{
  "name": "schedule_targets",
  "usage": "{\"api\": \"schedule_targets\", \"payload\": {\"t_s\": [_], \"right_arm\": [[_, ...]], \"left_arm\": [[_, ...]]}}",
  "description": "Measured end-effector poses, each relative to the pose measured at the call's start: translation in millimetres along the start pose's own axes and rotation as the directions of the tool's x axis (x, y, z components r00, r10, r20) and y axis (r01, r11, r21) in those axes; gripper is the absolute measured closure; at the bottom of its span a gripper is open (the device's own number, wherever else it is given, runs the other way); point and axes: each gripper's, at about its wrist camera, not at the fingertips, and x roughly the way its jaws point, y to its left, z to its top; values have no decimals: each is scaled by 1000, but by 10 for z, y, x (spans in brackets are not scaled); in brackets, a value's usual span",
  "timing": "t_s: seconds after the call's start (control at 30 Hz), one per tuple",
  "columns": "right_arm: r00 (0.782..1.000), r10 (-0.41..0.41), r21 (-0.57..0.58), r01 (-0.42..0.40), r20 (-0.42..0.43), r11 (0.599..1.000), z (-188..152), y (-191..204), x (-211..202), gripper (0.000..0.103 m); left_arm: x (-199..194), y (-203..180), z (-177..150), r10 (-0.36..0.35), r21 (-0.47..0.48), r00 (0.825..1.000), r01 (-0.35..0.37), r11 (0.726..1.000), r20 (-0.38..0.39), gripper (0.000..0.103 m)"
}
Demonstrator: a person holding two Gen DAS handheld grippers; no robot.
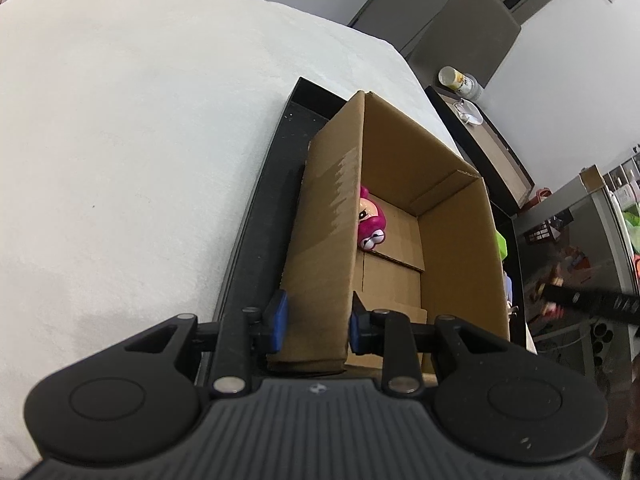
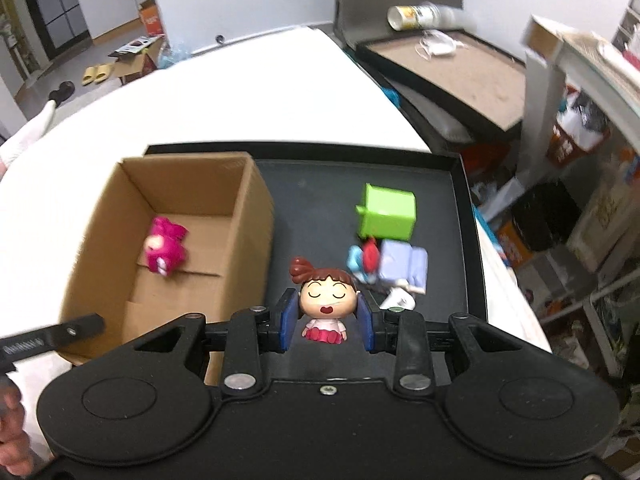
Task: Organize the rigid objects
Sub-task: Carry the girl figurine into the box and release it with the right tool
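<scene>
1. The left gripper (image 1: 316,326) is clamped on the near wall of the cardboard box (image 1: 456,240); its blue pads (image 1: 279,322) press that wall from outside and inside, set only as far apart as the folded wall is thick.
2. The right gripper (image 2: 327,320) is partly spread, and the girl figurine (image 2: 326,300) stands between its blue pads (image 2: 289,320). Whether the pads actually touch her head I cannot tell; narrow gaps seem to show on both sides.
3. The girl figurine is upright, with brown hair in a bun, shut eyes, an open mouth and a pink and red dress. It stands on the black tray (image 2: 460,208), just right of the box.
4. Inside the box, ahead of the left gripper, a pink figurine (image 1: 370,222) lies on its side on the bottom flaps, close to the left wall.
5. Ahead and to the right of the right gripper, a pale purple block (image 2: 404,266) lies touching a small blue and red toy (image 2: 366,260); beyond them sits a green cube (image 2: 388,212).
6. The tray rests on a white bench (image 2: 260,100).
</scene>
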Motion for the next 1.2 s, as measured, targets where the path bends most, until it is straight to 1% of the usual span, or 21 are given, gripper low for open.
{"api": "schedule_targets", "payload": {"t_s": [0.07,0.13,0.43,0.73,0.9,1.2], "right_arm": [[1000,5,-13,-5,11,1000,70,69,-57,72],[1000,10,-22,-10,13,1000,143,109,-29,72],[999,29,-59,-28,21,998,307,388,6,72],[999,36,-117,-35,5,992,335,642,173,72],[999,34,-134,-35,-11,990,343,723,281,72],[999,42,-151,-43,-9,988,421,829,397,71]], "left_arm": [[-1,-8,5,-1,-1,1000,1,1000,-1,74],[-1,-7,8,-3,-3,1000,3,1000,-3,74],[32,3,60,-2,-27,1000,2,1000,-12,74],[47,8,59,-2,-29,1000,1,1000,-16,74],[78,18,75,-12,-28,1000,12,1000,-21,74],[85,43,55,-20,-25,1000,20,999,-16,74]]}}
